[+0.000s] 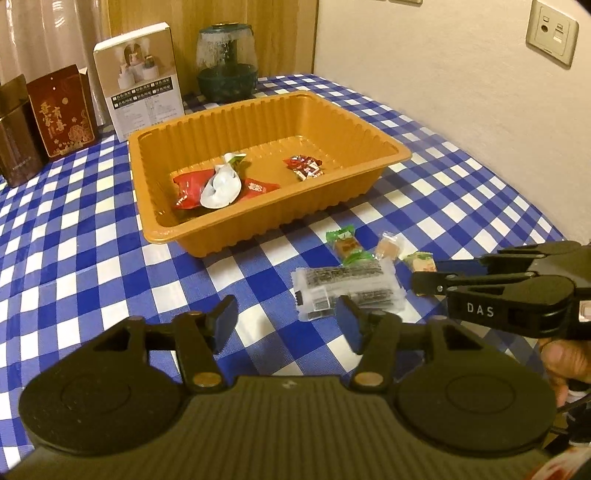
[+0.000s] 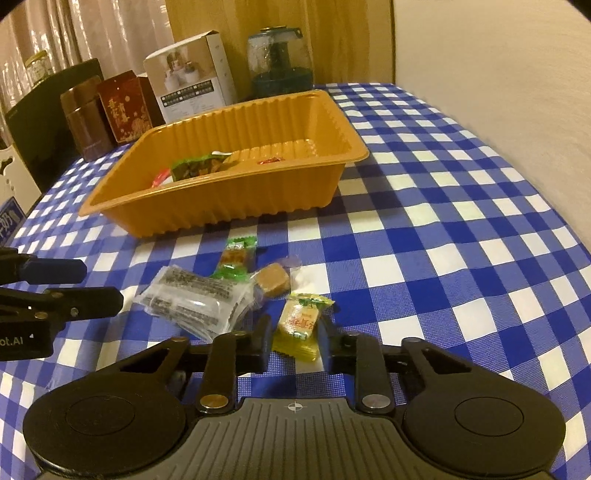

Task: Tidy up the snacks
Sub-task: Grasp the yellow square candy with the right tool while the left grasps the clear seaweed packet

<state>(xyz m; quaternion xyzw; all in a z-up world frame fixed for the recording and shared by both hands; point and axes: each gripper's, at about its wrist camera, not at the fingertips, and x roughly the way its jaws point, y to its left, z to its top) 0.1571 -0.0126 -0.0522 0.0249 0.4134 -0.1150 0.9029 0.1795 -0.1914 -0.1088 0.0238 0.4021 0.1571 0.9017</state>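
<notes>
An orange plastic tray (image 1: pixel 391 147) (image 2: pixel 236 206) stands on the checked table and holds several wrapped snacks (image 1: pixel 221 182). In front of it lie a clear pack of dark snacks (image 1: pixel 347 288) (image 2: pixel 195 295), a green-wrapped candy (image 1: pixel 347 245) (image 2: pixel 234 256), a brown candy (image 1: pixel 388 247) (image 2: pixel 273 280) and a yellow candy (image 1: pixel 421 262) (image 2: pixel 299 323). My left gripper (image 1: pixel 286 321) is open and empty, low over the table just left of the clear pack. My right gripper (image 2: pixel 295 341) is open with its fingers either side of the yellow candy.
At the back stand a white carton (image 1: pixel 142 79), a red box (image 1: pixel 62 110), a brown tin (image 1: pixel 16 133) and a glass jar (image 1: pixel 227 61). A wall with a socket (image 1: pixel 552 31) runs along the right side of the table.
</notes>
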